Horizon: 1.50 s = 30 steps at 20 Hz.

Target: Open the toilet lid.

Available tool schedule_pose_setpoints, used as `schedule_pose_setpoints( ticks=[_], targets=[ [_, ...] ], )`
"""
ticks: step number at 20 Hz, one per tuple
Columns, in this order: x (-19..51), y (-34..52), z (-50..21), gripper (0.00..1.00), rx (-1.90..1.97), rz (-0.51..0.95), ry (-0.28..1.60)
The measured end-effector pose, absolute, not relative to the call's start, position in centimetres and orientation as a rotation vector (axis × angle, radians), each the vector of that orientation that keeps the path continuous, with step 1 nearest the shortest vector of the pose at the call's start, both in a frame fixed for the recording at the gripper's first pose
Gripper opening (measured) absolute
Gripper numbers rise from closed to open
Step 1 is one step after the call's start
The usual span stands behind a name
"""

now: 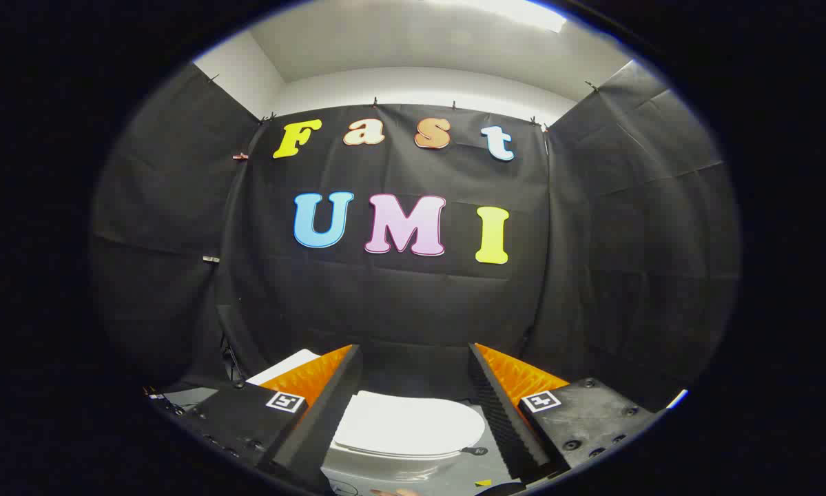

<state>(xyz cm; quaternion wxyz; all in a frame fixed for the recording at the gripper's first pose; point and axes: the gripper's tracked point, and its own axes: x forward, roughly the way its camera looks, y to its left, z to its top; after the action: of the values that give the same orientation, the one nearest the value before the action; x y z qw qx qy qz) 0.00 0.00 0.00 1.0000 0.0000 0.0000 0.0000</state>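
From the gripper view, we look out along our gripper (414,358) and its two fingers (330,399) stand wide apart, holding nothing. Between them, a bit lower down and ahead, we see the small white toilet (392,463). Its lid (407,426) lies flat and shut on top of the bowl. A little dark tab (474,451) sticks out from the lid's edge, on the side by our right finger. The toilet sits on a pale grey table (419,481). Behind it hangs the black cloth wall (399,303). A white sheet (283,366) peeks out past our left finger.

We think the job has not begun yet, since the lid is down and our fingers are not touching it.

What could go wrong? The lid looks thin and smooth, so our fingers might slip off its edge. If we push down or shove sideways, the whole toilet could slide on the table. If we lift too fast, the lid might flop back shut.
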Motion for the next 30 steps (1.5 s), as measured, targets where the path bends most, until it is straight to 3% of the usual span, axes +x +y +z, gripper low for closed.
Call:
schedule_pose_setpoints(
  ticks=[30],
  targets=[
    [0.39,-0.51,-0.9,0.98,0.023,-0.002,0.022]
  ],
)
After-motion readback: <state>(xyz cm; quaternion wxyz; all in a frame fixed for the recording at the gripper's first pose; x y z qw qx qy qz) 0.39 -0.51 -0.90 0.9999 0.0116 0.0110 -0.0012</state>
